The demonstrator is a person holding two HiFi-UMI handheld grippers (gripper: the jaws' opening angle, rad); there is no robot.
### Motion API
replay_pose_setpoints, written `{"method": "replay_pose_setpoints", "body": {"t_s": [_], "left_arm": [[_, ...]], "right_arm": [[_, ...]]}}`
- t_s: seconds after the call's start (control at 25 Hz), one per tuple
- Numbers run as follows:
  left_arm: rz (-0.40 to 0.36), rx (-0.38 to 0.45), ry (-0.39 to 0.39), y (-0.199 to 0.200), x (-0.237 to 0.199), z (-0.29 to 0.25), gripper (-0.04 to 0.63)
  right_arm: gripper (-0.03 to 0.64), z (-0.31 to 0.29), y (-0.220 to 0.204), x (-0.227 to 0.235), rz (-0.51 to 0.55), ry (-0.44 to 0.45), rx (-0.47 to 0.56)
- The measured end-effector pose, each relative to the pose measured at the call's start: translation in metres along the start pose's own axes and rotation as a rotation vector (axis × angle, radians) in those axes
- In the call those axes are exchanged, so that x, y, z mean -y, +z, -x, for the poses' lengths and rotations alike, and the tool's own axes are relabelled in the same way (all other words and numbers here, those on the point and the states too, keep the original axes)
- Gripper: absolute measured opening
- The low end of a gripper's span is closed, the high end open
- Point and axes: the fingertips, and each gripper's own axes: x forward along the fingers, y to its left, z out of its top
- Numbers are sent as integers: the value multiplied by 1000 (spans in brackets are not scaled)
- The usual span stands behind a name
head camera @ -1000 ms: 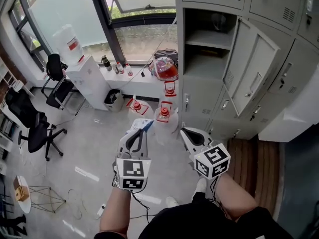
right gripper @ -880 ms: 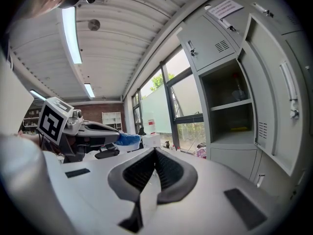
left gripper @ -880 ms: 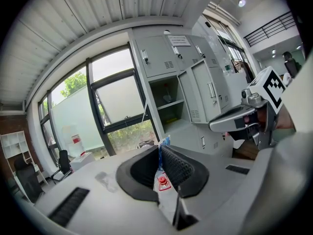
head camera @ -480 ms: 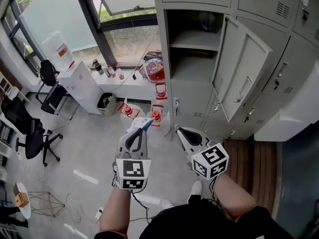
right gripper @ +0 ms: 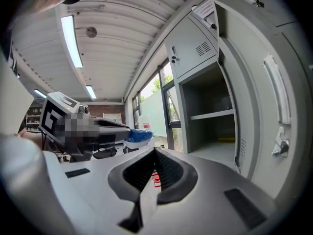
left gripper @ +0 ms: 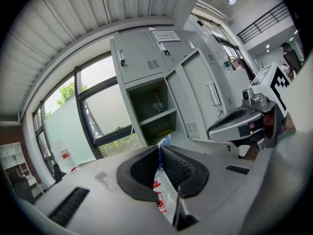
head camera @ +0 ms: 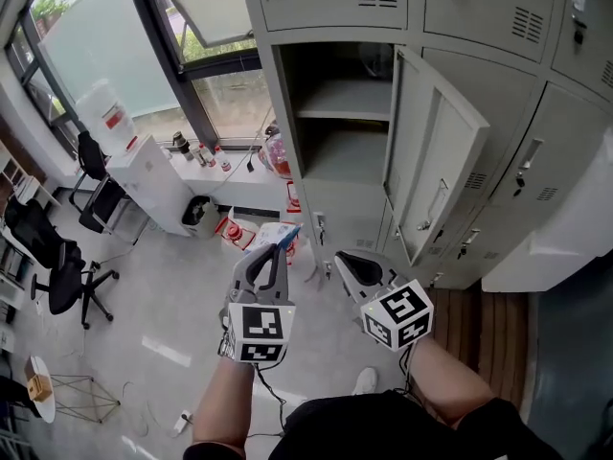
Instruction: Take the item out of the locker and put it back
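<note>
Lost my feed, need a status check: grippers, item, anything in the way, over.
Left hand-held gripper shut on packet. Right hand-held gripper shut, empty. Locker door open, shelf ahead, nothing seen blocking it.

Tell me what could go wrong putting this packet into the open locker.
1. The left gripper pinches the packet by a thin edge only, so it may slip out and drop to the floor.
2. The locker door swings out beside the opening, and the shut, empty right gripper could bump it.
3. The shelf splits the compartment, so the packet might catch on its front edge.
</note>
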Motion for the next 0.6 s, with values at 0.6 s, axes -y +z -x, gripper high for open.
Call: {"method": "replay_pose_setpoints", "body": {"t_s": [0.6], "left_arm": [[-109,91,-34,79,30,-73,28]], "right_arm": [[52,17,16,48,23,-17,32]]}}
